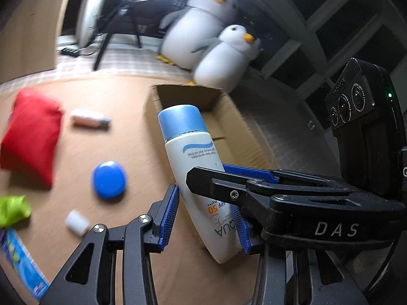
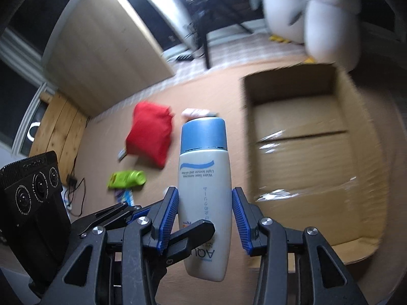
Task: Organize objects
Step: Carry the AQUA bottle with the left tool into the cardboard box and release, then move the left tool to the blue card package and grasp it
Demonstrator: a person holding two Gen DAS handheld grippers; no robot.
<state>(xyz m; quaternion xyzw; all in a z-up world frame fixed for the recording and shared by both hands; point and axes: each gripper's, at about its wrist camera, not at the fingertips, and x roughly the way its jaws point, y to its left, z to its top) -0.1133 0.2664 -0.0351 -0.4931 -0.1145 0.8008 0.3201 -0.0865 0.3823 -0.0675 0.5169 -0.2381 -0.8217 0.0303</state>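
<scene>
A white sunscreen bottle (image 1: 195,178) with a blue cap is held in the air, cap pointing away; it also shows in the right wrist view (image 2: 204,198). My left gripper (image 1: 206,216) has its blue pads against the bottle's lower body. My right gripper (image 2: 204,216) also has its pads against the bottle's sides, and its finger crosses the left wrist view (image 1: 254,188). An open, empty cardboard box (image 2: 305,157) sits on the brown floor just right of the bottle; it also shows in the left wrist view (image 1: 223,132).
On the floor to the left lie a red cloth pouch (image 1: 33,134), a blue round lid (image 1: 109,179), a small pink-white tube (image 1: 89,119), a white cylinder (image 1: 76,222), a green packet (image 1: 12,209) and a blue packet (image 1: 20,256). Two plush penguins (image 1: 226,58) stand behind the box.
</scene>
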